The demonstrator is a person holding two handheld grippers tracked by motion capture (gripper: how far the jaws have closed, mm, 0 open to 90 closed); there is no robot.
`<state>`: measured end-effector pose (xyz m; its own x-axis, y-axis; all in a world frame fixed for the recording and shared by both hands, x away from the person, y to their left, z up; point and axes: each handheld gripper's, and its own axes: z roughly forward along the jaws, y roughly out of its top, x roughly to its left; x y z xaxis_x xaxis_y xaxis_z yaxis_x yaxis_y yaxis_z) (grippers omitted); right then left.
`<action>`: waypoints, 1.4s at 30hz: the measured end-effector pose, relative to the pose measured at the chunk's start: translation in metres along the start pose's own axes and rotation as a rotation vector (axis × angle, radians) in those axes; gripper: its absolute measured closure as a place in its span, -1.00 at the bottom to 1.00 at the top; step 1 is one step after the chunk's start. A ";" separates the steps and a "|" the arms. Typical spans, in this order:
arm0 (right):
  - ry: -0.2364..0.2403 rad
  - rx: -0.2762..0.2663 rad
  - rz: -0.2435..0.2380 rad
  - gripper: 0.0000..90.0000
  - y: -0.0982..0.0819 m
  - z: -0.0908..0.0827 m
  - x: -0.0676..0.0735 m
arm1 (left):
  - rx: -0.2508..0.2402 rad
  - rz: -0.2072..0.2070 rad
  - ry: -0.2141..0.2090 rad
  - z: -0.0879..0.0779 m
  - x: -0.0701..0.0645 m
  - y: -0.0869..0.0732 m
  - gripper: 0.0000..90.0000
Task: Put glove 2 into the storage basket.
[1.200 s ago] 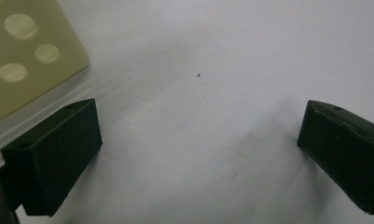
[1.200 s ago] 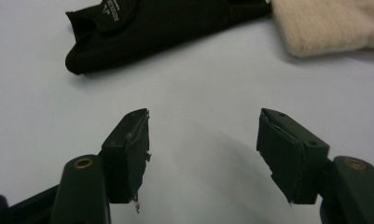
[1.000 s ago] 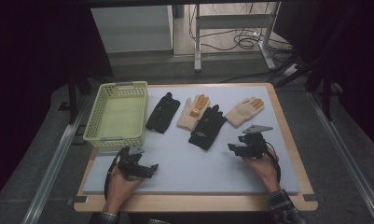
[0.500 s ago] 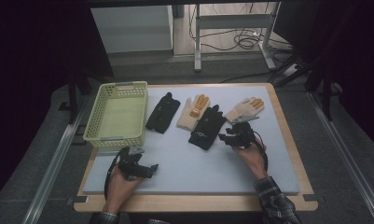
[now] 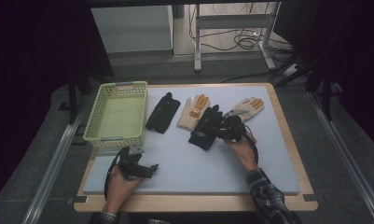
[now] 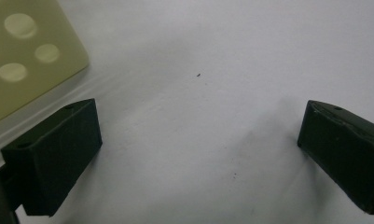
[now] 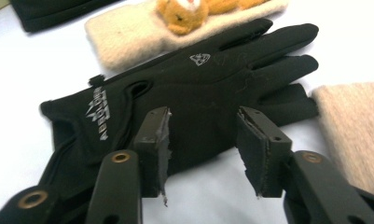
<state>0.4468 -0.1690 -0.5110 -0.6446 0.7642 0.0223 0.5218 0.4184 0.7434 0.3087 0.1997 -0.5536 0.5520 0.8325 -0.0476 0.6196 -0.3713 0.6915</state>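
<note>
A black glove (image 5: 204, 128) with white logos lies mid-table on the grey mat (image 5: 198, 163). My right gripper (image 5: 221, 131) is at its right edge. In the right gripper view this black glove (image 7: 194, 79) fills the middle. My right gripper (image 7: 203, 140) hangs half open just over its near edge, and the pads are not pressing on it. Its jaws have just been closing. A second black glove (image 5: 162, 112), a beige glove with orange fingers (image 5: 192, 112) and a plain beige glove (image 5: 248, 108) lie in the same row. My left gripper (image 5: 149, 169) rests wide open on the mat, with bare mat between its jaws (image 6: 201, 135).
A pale green perforated basket (image 5: 103, 138) stands at the table's left; its corner (image 6: 26, 51) is close to my left gripper. The beige glove with an orange patch (image 7: 184, 23) lies just beyond the black one. The table's wooden rim (image 5: 287, 140) runs around the mat.
My right hand has moved left from the table's right side to the middle black glove. My left hand has stayed put.
</note>
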 end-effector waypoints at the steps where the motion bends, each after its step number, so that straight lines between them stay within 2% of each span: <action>1: 0.000 0.000 0.000 0.16 0.000 0.000 0.000 | 0.000 0.000 0.000 0.000 0.000 0.000 -1.00; 5: -0.005 0.007 0.004 0.06 0.001 0.008 -0.001 | 0.000 0.001 0.000 0.000 0.000 0.000 -1.00; 9: -0.019 0.038 -0.013 -0.04 -0.004 0.018 -0.001 | 0.000 -0.003 0.000 0.000 0.000 0.000 -1.00; 14: -0.030 0.030 -0.020 -0.04 -0.004 0.017 0.001 | 0.000 -0.002 0.000 0.000 0.000 0.000 -1.00; 20: 0.014 0.002 -0.028 -0.03 0.008 0.010 0.009 | 0.000 -0.003 0.000 0.000 0.000 0.000 -1.00; 21: 0.032 -0.003 -0.037 -0.03 0.013 0.012 0.015 | 0.000 -0.003 0.000 0.000 0.000 0.000 -1.00; 22: 0.032 -0.003 -0.037 -0.03 0.013 0.012 0.015 | 0.000 -0.003 0.000 0.000 0.000 0.000 -1.00; 24: 0.072 0.002 -0.057 -0.02 0.021 0.020 0.027 | 0.000 -0.003 0.000 0.000 0.000 0.000 -1.00; 25: 0.072 0.002 -0.057 -0.02 0.021 0.020 0.027 | 0.000 -0.003 0.000 0.000 0.000 0.000 -1.00; 26: 0.100 0.002 -0.063 -0.01 0.027 0.029 0.036 | 0.000 0.000 -0.001 0.000 0.000 0.000 -1.00; 29: 0.153 0.004 -0.066 0.00 0.038 0.043 0.050 | 0.000 -0.004 -0.001 0.000 0.000 0.000 -1.00; 30: 0.153 0.004 -0.066 0.00 0.038 0.043 0.050 | 0.000 -0.004 -0.001 0.000 0.000 0.000 -1.00; 31: 0.168 0.005 -0.063 0.00 0.042 0.047 0.056 | -0.001 -0.001 -0.001 0.000 0.000 0.000 -1.00; 35: 0.227 0.011 -0.107 0.01 0.060 0.072 0.087 | 0.001 -0.002 -0.001 0.000 0.000 0.000 -1.00; 39: 0.256 0.020 -0.120 0.03 0.070 0.093 0.107 | 0.000 -0.004 -0.002 0.000 0.000 0.000 -1.00; 41: 0.264 0.019 -0.119 0.04 0.073 0.097 0.110 | 0.001 -0.004 -0.002 0.000 0.000 0.000 -1.00; 42: 0.276 0.013 -0.117 0.05 0.077 0.106 0.117 | 0.001 -0.004 -0.003 0.000 0.000 0.000 -1.00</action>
<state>0.4704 0.0046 -0.5217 -0.8271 0.5493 0.1192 0.4412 0.5030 0.7432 0.3087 0.1998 -0.5536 0.5511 0.8328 -0.0520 0.6222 -0.3686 0.6906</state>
